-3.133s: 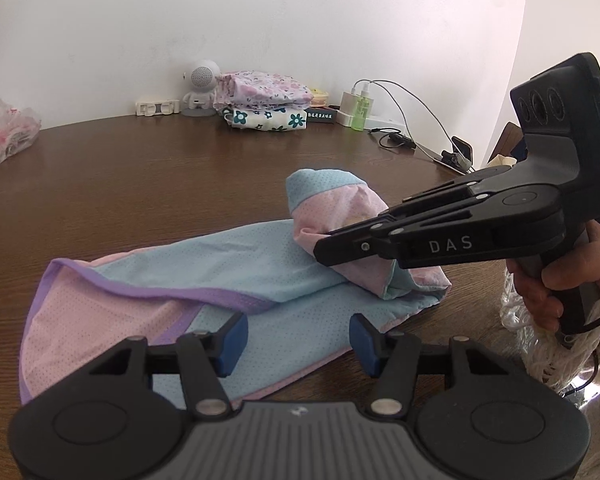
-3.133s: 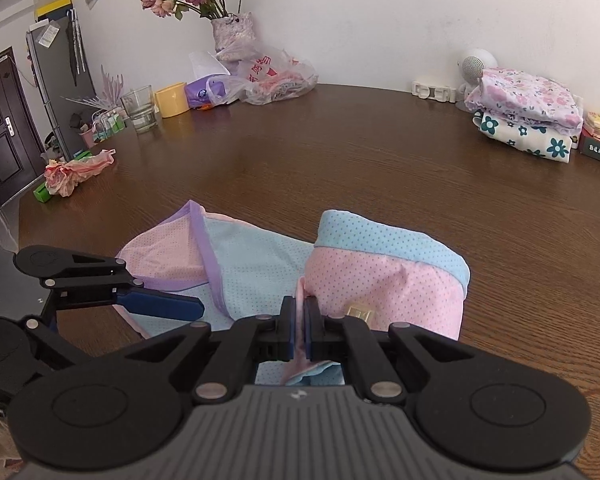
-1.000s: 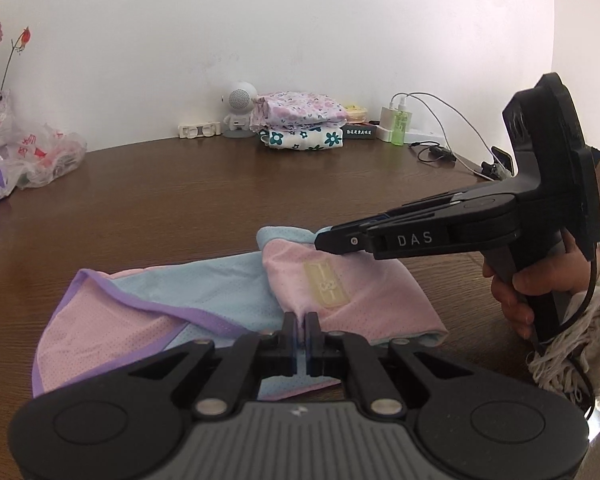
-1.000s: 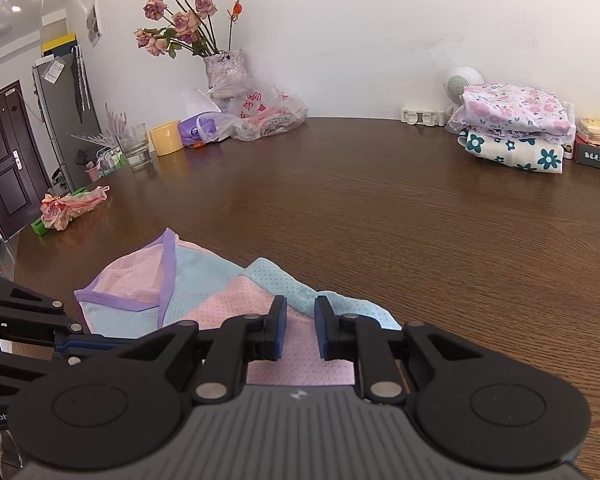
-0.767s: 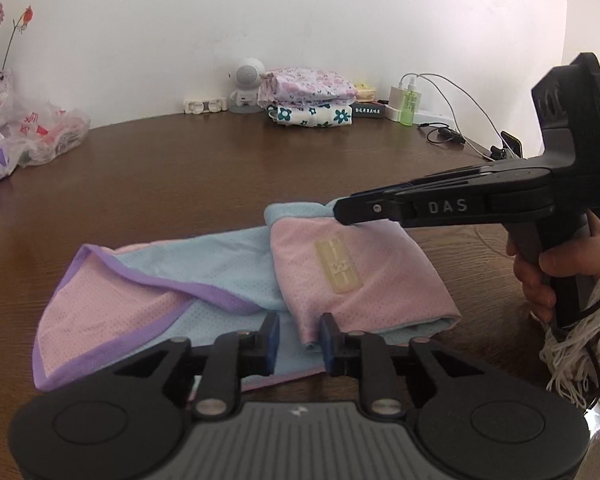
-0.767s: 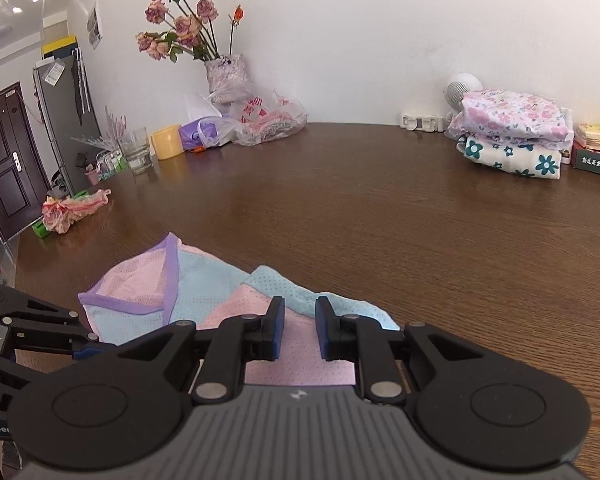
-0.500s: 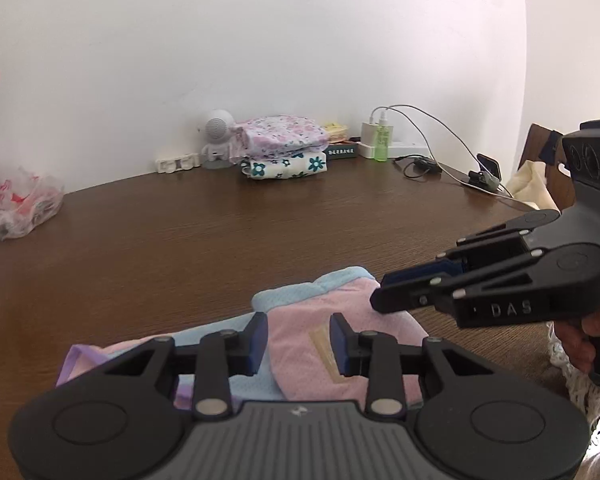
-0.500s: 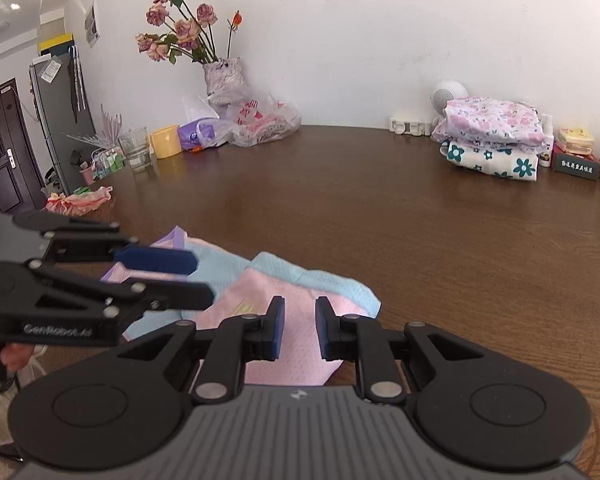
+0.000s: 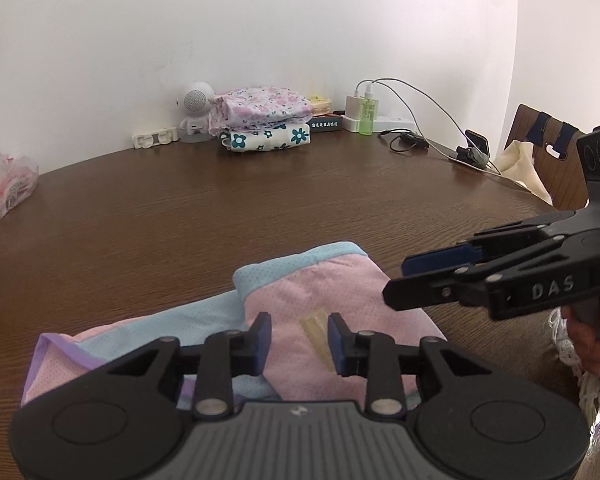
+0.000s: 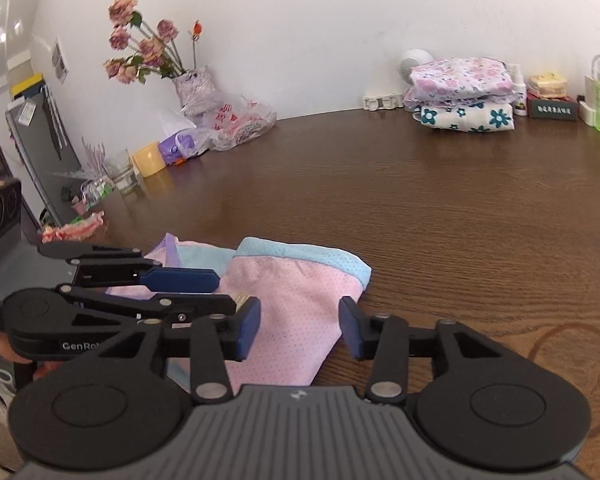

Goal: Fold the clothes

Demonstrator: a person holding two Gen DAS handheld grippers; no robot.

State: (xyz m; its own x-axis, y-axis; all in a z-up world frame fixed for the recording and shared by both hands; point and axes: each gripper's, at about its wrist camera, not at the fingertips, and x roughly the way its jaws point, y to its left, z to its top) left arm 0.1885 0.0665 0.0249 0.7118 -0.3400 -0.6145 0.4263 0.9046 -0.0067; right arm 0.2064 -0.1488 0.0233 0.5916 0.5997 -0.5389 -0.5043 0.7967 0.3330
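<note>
Both grippers have let go of the garment and lifted since a second ago, when the left gripper was pinched on the pink fold's near edge. Now the left gripper [image 9: 299,340] hangs above the cloth with its blue pads spread apart, holding nothing. The right gripper [image 10: 299,328] is likewise released, its pads wider apart than half a second ago, and it hovers over the near right corner of the fold.

On the dark wooden bench [image 10: 440,216] lies the garment [image 10: 296,300], pink mesh with a light blue band along its far edge. That folded pink panel lies on top of a light blue layer, and a purple-trimmed edge [image 9: 60,354] runs out to the left. A pale label [image 9: 318,328] shows on the pink panel, just between the left gripper's pads in the left wrist view. The fold's right edge slants toward the bench's near side; its far right corner [image 10: 362,274] ends cleanly on bare wood.

Beyond the garment the bench top is bare and wide up to the wall, where a stack of folded floral clothes [image 10: 464,94] sits beside a small white speaker [image 9: 196,110]. Plastic bags [image 10: 236,120] and a vase of flowers [image 10: 152,56] crowd the far left corner. Cables [image 9: 420,120] trail along the far right edge, well apart from the garment.
</note>
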